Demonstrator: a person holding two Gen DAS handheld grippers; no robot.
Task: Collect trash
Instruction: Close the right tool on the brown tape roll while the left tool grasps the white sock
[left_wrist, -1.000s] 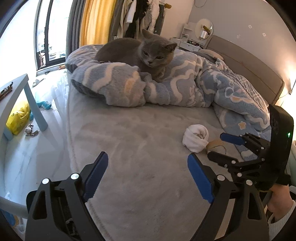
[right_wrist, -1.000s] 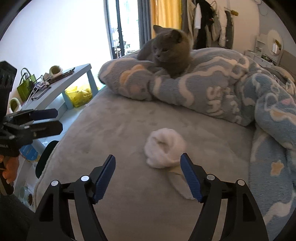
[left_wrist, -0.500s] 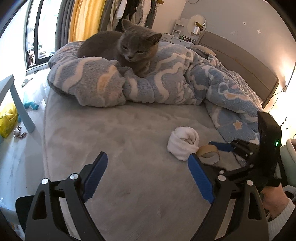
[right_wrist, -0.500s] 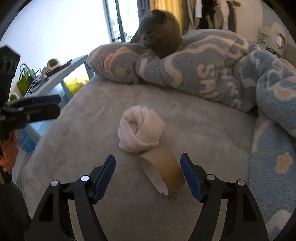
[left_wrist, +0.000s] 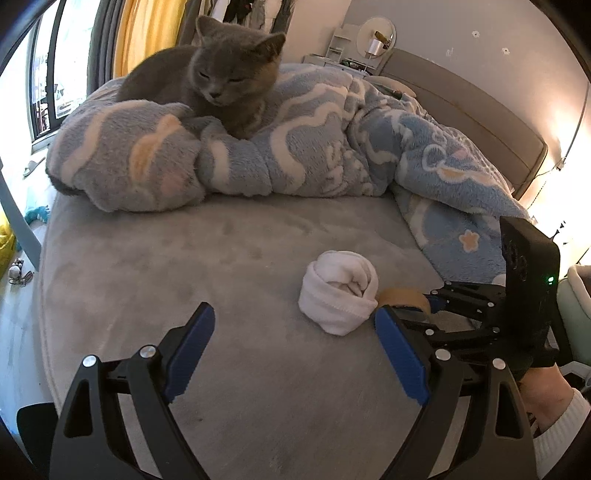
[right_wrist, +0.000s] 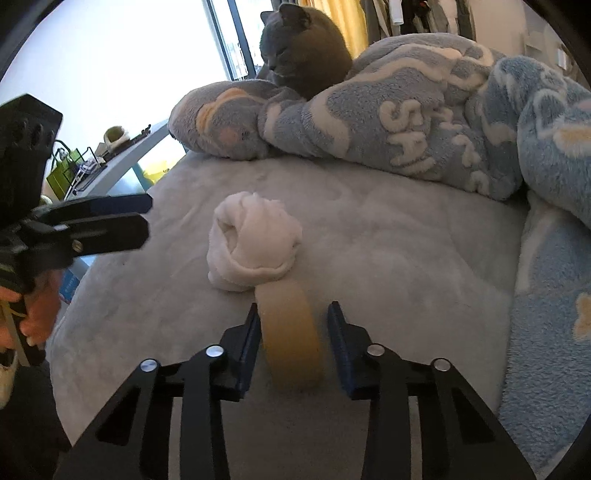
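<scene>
In the left wrist view the cardboard tape ring (left_wrist: 402, 297) is mostly hidden behind the rolled white sock (left_wrist: 338, 291) and the right hand-held gripper (left_wrist: 430, 308). The ring's near edge in the right wrist view is hazy. Half a second ago the right hand-held gripper (right_wrist: 293, 328) stood wide apart short of the ring; now its jaws have narrowed around it, the left pad seemingly touching, the right with a gap. The ring stands on edge on the grey bed (right_wrist: 388, 258), its hole facing sideways toward the pads, its far rim against the sock. The left hand-held gripper (left_wrist: 295, 354) hovers wide open, holding nothing. A grey cat (left_wrist: 218, 81) lies on the blanket (left_wrist: 332, 147)
</scene>
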